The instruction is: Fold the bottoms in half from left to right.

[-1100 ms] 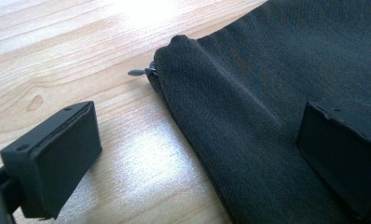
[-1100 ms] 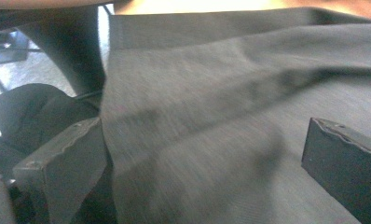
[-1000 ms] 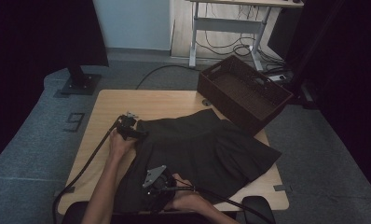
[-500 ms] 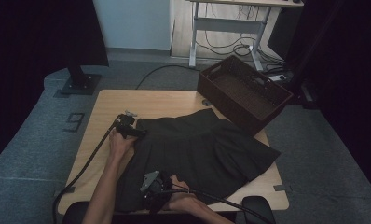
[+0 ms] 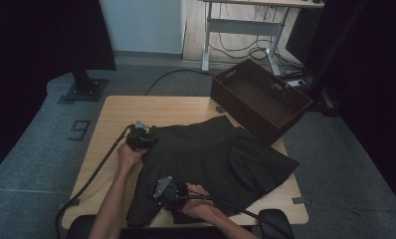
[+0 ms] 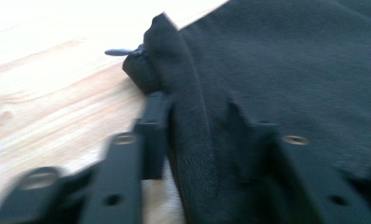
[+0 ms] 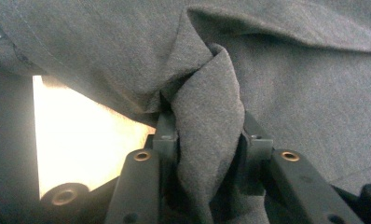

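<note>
No readable text, labels, brands or numbers anywhere: none on garment (image 5: 221, 154), basket (image 5: 260, 99), worktop (image 5: 176, 107), nor either gripper.

A dark pleated skirt (image 5: 221, 159) lies spread flat across the wooden table (image 5: 151, 107), waistband toward the left, hem fanning right. Its near edge is bunched into a fold, seemingly lifted slightly.
</note>
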The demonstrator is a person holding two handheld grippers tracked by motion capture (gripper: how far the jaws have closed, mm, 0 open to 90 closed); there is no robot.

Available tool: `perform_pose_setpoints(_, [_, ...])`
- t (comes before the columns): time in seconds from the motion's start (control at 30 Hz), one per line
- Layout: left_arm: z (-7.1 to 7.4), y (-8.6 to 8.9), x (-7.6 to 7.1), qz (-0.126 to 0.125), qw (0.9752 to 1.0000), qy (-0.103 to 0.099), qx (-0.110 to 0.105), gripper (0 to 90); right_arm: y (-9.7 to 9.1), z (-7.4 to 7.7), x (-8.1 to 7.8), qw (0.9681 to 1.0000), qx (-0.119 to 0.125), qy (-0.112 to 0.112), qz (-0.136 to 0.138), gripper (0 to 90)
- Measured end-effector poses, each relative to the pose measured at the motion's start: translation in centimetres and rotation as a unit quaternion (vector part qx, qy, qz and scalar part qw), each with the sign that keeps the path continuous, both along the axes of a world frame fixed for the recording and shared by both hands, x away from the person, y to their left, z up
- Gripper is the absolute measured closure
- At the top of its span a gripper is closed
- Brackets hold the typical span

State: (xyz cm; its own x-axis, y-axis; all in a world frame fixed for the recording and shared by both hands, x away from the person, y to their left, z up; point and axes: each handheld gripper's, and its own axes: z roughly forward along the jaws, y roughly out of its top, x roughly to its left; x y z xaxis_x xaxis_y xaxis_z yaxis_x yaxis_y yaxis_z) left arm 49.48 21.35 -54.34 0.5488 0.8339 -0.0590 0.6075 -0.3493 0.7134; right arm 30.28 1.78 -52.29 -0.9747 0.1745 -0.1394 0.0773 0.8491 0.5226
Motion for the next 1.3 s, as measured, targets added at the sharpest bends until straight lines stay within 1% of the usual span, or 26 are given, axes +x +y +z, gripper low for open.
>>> perform_pose_setpoints(0.03, [0.0, -0.1, -0.1, -0.002, 1.0, 0.001, 0.0, 72.6, 0.0, 0.0, 0.0, 1.0, -0.001, -0.001, 0.003, 67.7])
perform_pose_setpoints(0.07, [0.1, -0.3, -0.3, -0.001, 1.0, -0.001, 0.003, 77.0, 0.1, 0.0, 0.1, 1.0, -0.002, 0.0, 0.006, 68.4])
perform_pose_setpoints(0.1, [0.1, -0.4, -0.4, 0.0, 0.9999, -0.006, 0.015, 80.3, 0.1, 0.0, 0.1, 1.0, -0.001, 0.001, 0.01, 68.9])
perform_pose_setpoints(0.13, [0.2, -0.3, -0.6, -0.001, 0.9997, -0.01, 0.023, 81.7, 0.1, 0.0, 0.1, 0.9999, 0.001, 0.003, 0.011, 69.3])
perform_pose_setpoints(0.23, [0.3, 0.3, -1.0, 0.002, 0.9994, -0.009, 0.033, 82.3, 0.3, 0.0, 0.2, 0.9996, 0.014, 0.017, 0.018, 69.8])
perform_pose_setpoints(0.33, [0.4, 1.5, -1.7, 0.007, 0.9993, -0.007, 0.037, 82.2, 0.8, -0.1, 0.0, 0.999, 0.025, 0.028, 0.023, 69.8])
perform_pose_setpoints(0.43, [0.5, 2.8, -2.5, 0.016, 0.999, -0.003, 0.043, 82.2, 1.7, -0.1, -0.2, 0.9983, 0.031, 0.034, 0.035, 69.8])
perform_pose_setpoints(0.53, [0.6, 4.0, -3.3, 0.023, 0.9985, -0.001, 0.049, 82.1, 2.8, -0.1, -0.7, 0.9978, 0.029, 0.036, 0.048, 69.7])
perform_pose_setpoints(0.7, [0.8, 5.6, -4.8, 0.041, 0.9973, 0.001, 0.062, 82.1, 4.6, -0.1, -1.4, 0.996, 0.033, 0.046, 0.07, 69.5])
perform_pose_setpoints(0.77, [0.8, 6.1, -5.2, 0.046, 0.9967, 0.001, 0.067, 82.1, 5.2, -0.2, -1.7, 0.9954, 0.037, 0.046, 0.076, 69.4])
perform_pose_setpoints(0.87, [0.9, 6.4, -5.6, 0.05, 0.9958, 0.0, 0.076, 82.3, 5.6, -0.1, -2.0, 0.9949, 0.034, 0.045, 0.084, 69.7])
perform_pose_setpoints(0.97, [1.4, 6.2, -5.7, 0.049, 0.9943, 0.005, 0.095, 83.6, 5.5, 0.2, -2.3, 0.995, 0.032, 0.039, 0.087, 72.2])
perform_pose_setpoints(1.0, [1.7, 6.1, -5.7, 0.049, 0.994, 0.001, 0.098, 83.8, 5.3, 0.4, -2.3, 0.9951, 0.033, 0.036, 0.086, 73.0])
perform_pose_setpoints(1.07, [2.5, 6.0, -5.7, 0.054, 0.9942, -0.009, 0.092, 84.2, 4.7, 1.2, -2.3, 0.9952, 0.04, 0.033, 0.083, 74.2])
perform_pose_setpoints(1.13, [3.6, 5.9, -5.6, 0.054, 0.9953, -0.017, 0.079, 84.3, 4.0, 2.1, -2.3, 0.9955, 0.046, 0.026, 0.078, 74.5])
perform_pose_setpoints(1.2, [4.6, 5.7, -5.4, 0.053, 0.9958, -0.026, 0.069, 84.3, 3.2, 3.0, -2.1, 0.9958, 0.052, 0.014, 0.074, 74.6])
perform_pose_setpoints(1.3, [6.1, 5.1, -5.2, 0.053, 0.9963, -0.043, 0.053, 84.2, 1.6, 4.4, -1.8, 0.9966, 0.059, 0.004, 0.058, 74.8])
